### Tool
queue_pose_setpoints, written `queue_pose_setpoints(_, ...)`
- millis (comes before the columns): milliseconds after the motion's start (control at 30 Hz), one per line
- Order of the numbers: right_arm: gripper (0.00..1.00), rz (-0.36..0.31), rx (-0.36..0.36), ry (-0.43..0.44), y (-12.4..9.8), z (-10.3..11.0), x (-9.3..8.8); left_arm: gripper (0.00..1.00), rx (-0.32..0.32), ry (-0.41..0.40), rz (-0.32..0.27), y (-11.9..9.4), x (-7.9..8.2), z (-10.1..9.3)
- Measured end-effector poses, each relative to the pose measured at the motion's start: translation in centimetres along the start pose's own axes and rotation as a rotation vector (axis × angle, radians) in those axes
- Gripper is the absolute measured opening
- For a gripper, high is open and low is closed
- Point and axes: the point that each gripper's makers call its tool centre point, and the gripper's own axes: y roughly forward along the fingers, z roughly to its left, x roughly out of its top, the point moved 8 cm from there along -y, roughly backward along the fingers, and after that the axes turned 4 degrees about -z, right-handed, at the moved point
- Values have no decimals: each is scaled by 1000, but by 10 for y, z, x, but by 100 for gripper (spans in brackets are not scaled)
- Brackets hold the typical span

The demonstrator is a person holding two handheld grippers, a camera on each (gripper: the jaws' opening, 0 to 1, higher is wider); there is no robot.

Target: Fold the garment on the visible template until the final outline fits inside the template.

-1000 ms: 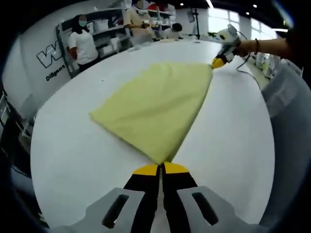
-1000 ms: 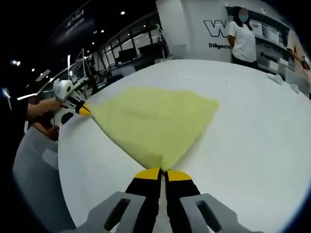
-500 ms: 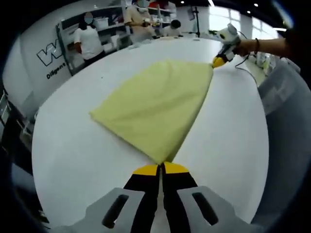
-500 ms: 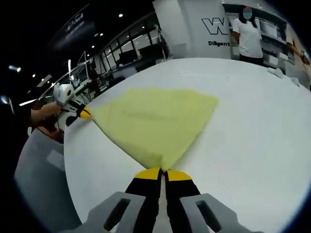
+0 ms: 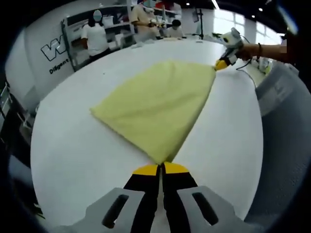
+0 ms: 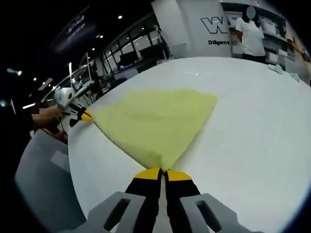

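Left gripper view: one corner of the yellow garment (image 5: 155,104) is being pinched by the closed left gripper (image 5: 161,166).
Right gripper view: another corner is being clamped by the closed right gripper (image 6: 163,171).
Table (image 5: 77,145): the cloth is being kept flat.

garment (image 5: 158,104) lying on table (image 5: 73,150) | left gripper (image 5: 161,167) touching near corner | right gripper (image 5: 221,64) touching far corner

Left tool (image 5: 161,168) and right tool (image 6: 163,173) both pinched closed

This looks like a lab or demo hall. A big white worktable (image 5: 73,141) stands before grey storage shelving (image 5: 114,22) and a white logo wall (image 6: 214,24), with people at work behind.
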Motion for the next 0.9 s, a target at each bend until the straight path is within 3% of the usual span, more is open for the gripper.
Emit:
queue_pose_setpoints(267, 0, 0, -1, 7, 0, 4, 0, 3, 26, -52, 7, -1, -2, -1)
queue_pose_setpoints(333, 0, 4, -4, 24, 0, 4, -1, 3, 74, -77, 71, -2, -7, 4)
queue_pose_setpoints(367, 0, 23, -42, 64, 0, 3, -2, 3, 82, -84, 79, -2, -8, 5)
queue_pose_setpoints(433, 3, 18, -47, 42, 1, 1, -2, 3, 97, -145, 54, -3, -9, 6)
queue_pose_setpoints(500, 9, -9, -62, 69, 0, 2, 0, 12, 103, -247, 6, -7, -6, 5)
queue_pose_setpoints(633, 32, -30, -79, 92, -6, 7, 6, 33, 118, -365, -72, -16, 0, 6)
queue_pose_setpoints(767, 52, -33, -105, 68, -11, 14, 8, 50, 145, -441, -146, -22, 6, 4)
queue_pose_setpoints(867, 63, -49, -119, 78, -16, 23, 8, 71, 188, -442, -141, -25, 6, 2)
queue_pose_setpoints(900, 67, -44, -128, 69, -17, 25, 7, 74, 190, -445, -142, -26, 7, 0)
